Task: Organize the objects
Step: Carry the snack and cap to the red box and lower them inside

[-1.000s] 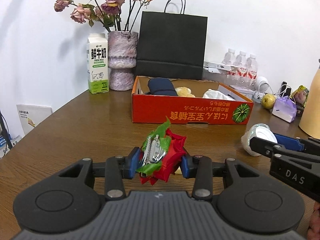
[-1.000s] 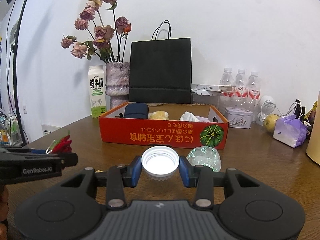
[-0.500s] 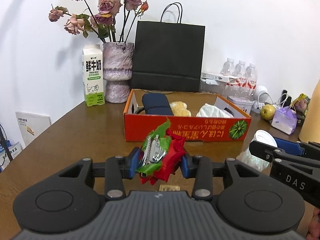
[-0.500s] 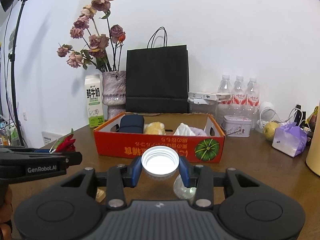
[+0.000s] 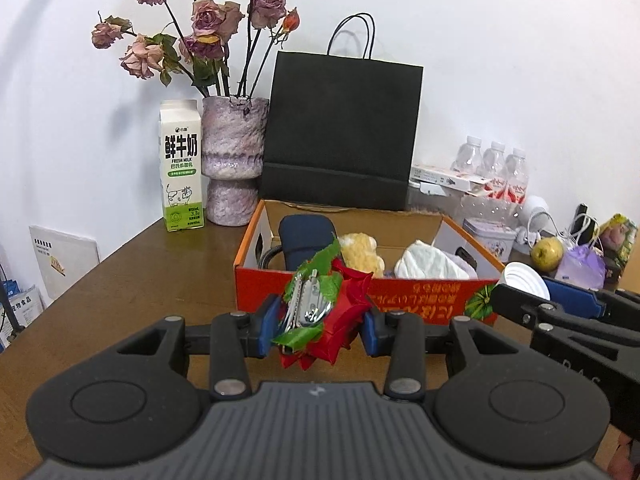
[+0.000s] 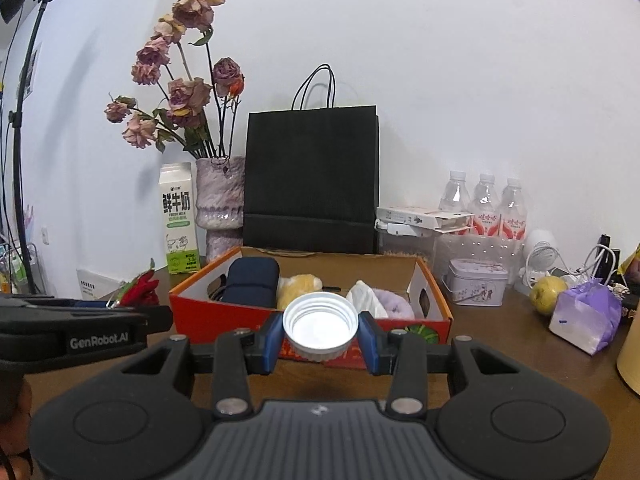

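Note:
My left gripper (image 5: pixel 320 326) is shut on a red fabric rose hair clip (image 5: pixel 320 312) with green leaves and a metal clasp. It hangs above the wooden table (image 5: pixel 132 292), just in front of the orange cardboard box (image 5: pixel 400 300). My right gripper (image 6: pixel 320 334) is shut on a white ribbed plastic lid (image 6: pixel 319 326), its hollow side facing the camera, close to the box's (image 6: pixel 224 320) near wall. The box holds a dark blue case (image 6: pixel 252 282), a yellow plush (image 6: pixel 298 286), a white cloth (image 6: pixel 364 300) and a lilac item (image 6: pixel 396 304). Each gripper shows at the edge of the other's view.
Behind the box stand a black paper bag (image 5: pixel 340 132), a vase of dried roses (image 5: pixel 234 168) and a milk carton (image 5: pixel 182 172). To the right are water bottles (image 6: pixel 486 204), a small tin (image 6: pixel 476 280), an apple (image 6: pixel 548 290) and a purple pouch (image 6: pixel 588 316).
Both grippers have risen and moved towards the box, which now looks larger and shows more of its inside. The clear wrapper on the table has dropped out of view. Both grips are unchanged.

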Demonstrator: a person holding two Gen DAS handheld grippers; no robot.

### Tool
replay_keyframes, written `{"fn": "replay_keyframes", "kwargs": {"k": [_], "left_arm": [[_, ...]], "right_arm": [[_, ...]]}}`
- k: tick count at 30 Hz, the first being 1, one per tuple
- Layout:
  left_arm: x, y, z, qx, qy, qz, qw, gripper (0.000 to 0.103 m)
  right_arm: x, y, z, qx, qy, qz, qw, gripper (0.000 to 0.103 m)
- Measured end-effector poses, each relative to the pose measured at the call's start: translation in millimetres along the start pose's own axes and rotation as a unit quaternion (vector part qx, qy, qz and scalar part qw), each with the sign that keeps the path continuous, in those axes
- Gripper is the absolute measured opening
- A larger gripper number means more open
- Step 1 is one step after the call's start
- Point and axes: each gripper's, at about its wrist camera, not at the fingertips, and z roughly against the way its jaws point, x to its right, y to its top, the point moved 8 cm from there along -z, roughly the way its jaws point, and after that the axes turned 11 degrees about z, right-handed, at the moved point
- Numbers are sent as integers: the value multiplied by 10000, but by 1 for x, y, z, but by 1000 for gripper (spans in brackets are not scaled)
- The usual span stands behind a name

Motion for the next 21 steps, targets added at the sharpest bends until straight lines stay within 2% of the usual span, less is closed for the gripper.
{"fn": "replay_keyframes", "kwargs": {"k": [21], "left_arm": [[7, 35, -58, 72, 4, 190, 9998, 41]], "right_arm": [[14, 14, -63, -132, 107, -100, 9998, 39]]}}
